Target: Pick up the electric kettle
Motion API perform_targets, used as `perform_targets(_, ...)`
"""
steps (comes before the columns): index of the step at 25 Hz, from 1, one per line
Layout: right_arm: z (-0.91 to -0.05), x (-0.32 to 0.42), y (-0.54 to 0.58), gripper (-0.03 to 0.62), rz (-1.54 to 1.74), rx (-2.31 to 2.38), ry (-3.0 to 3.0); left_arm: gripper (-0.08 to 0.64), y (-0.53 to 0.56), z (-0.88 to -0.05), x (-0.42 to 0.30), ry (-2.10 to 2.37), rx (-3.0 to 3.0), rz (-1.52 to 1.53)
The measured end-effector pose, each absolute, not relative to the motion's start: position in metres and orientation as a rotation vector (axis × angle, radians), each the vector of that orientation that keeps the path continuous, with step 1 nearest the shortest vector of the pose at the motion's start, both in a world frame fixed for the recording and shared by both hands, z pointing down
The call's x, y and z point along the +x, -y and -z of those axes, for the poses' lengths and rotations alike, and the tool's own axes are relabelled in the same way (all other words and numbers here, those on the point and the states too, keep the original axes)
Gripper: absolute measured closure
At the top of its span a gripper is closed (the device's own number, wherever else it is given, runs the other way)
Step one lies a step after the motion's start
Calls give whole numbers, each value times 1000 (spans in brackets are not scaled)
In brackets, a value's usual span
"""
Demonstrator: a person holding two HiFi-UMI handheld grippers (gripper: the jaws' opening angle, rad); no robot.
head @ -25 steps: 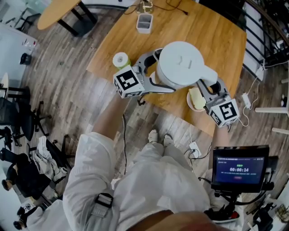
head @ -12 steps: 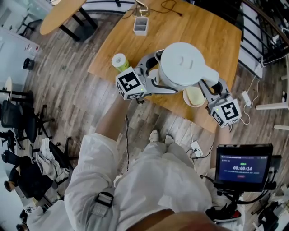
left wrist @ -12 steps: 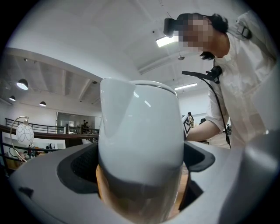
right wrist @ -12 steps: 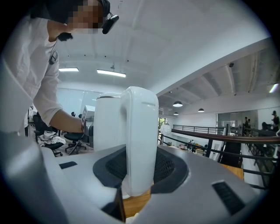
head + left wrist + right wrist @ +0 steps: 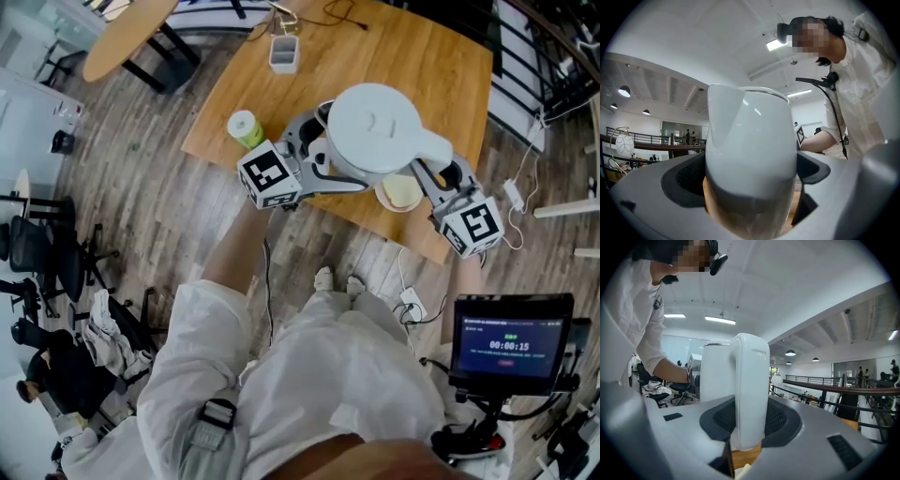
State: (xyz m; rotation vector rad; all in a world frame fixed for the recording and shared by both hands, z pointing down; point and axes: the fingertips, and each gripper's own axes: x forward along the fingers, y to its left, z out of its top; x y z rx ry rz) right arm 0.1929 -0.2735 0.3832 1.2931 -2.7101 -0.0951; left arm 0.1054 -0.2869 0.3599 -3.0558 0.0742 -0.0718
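Above the near edge of the table I have the electric kettle pinched from both sides: left gripper clamped on its spout end, right gripper clamped on the handle. It looks clear of the round base below. I'd raise both hands evenly and keep it level, because the smooth body could slip.

A plank floor lies under a wooden table; a round table stands far left. Left, seemingly office chairs; strip lights overhead.
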Motion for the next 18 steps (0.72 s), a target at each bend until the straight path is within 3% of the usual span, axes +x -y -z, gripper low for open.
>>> perform_targets(18, -385, 195, 271, 477, 105, 1293, 2713, -23, 284, -362, 108, -76, -3055, 71)
